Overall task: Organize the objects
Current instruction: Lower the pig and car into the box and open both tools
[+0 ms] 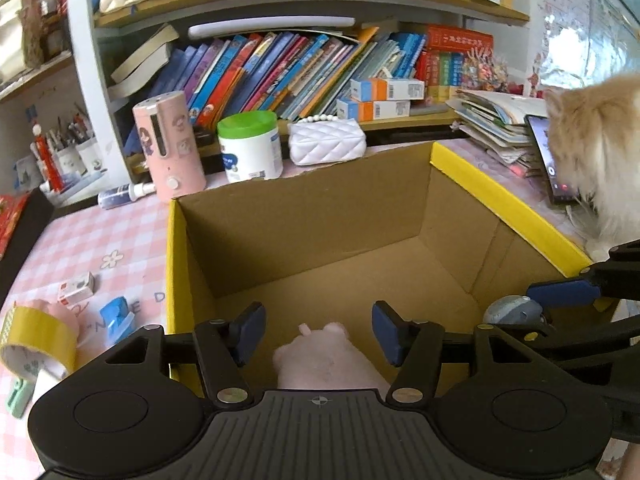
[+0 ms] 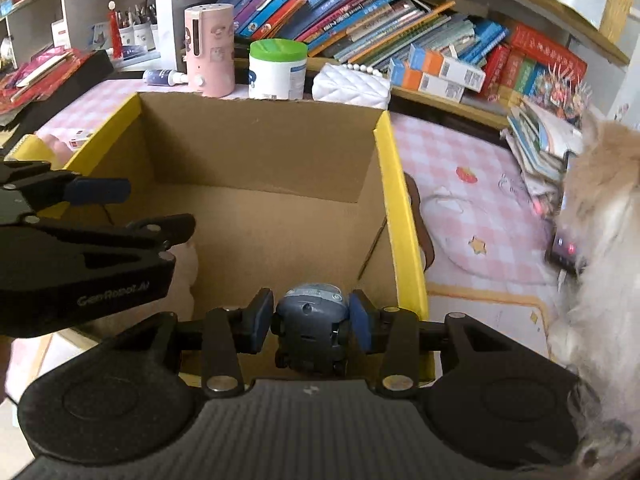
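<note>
An open cardboard box (image 1: 500, 200) with yellow-edged rims stands on the pink checked tabletop; it also shows in the right wrist view (image 2: 400, 208). My left gripper (image 1: 319, 334) is open over the box's near edge. A pink plush toy (image 1: 320, 360) lies inside the box just below its fingers, apart from the pads. My right gripper (image 2: 311, 322) is shut on a small blue-grey toy car (image 2: 310, 320) and holds it over the box's near right corner. The car (image 1: 512, 311) and the right gripper's fingers (image 1: 560, 292) show at the right in the left wrist view.
Left of the box lie a yellow tape roll (image 1: 36, 340), a small white box (image 1: 76, 288) and a blue clip (image 1: 116, 314). Behind it stand a pink dispenser (image 1: 170, 146), a green-lidded tub (image 1: 250, 146) and a white quilted purse (image 1: 326, 142). A fluffy cat (image 1: 600, 152) and a phone (image 1: 550, 160) are at the right.
</note>
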